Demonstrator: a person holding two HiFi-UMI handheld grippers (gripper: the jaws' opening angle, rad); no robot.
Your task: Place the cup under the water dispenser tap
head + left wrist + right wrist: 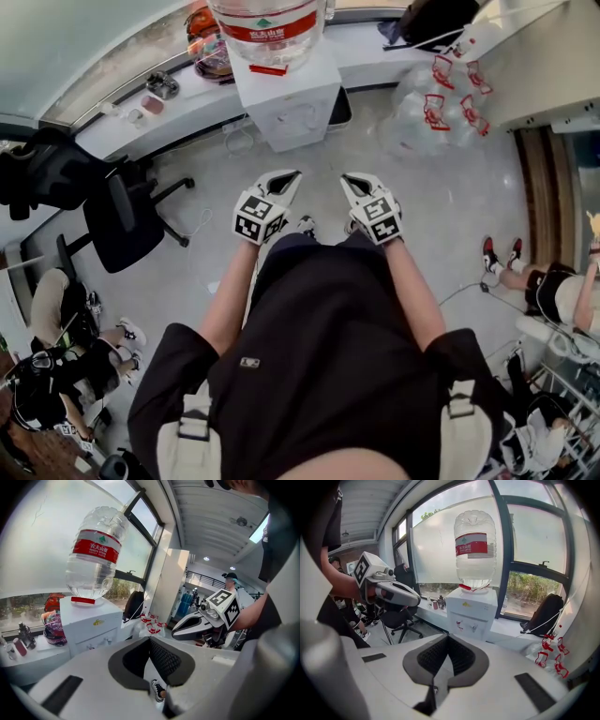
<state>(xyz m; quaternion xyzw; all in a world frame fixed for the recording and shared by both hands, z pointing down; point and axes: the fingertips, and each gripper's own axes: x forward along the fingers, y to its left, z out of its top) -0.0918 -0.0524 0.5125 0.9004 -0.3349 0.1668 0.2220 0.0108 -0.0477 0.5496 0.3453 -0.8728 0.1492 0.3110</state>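
Nearest, my black shirt, and beyond it both grippers are held out side by side over the floor. Left gripper: clenched, nothing in it. Right gripper: clenched too, also empty. Straight ahead on the far side stands the white dispenser, bottle on top, two taps on its front, well apart from both grippers. Chair off to the left.

- Red label on the upturned water bottle is showing white Chinese characters — 农夫山泉 — under a small green emblem.
- Yellow logo on the white dispenser is appearing too small to read.
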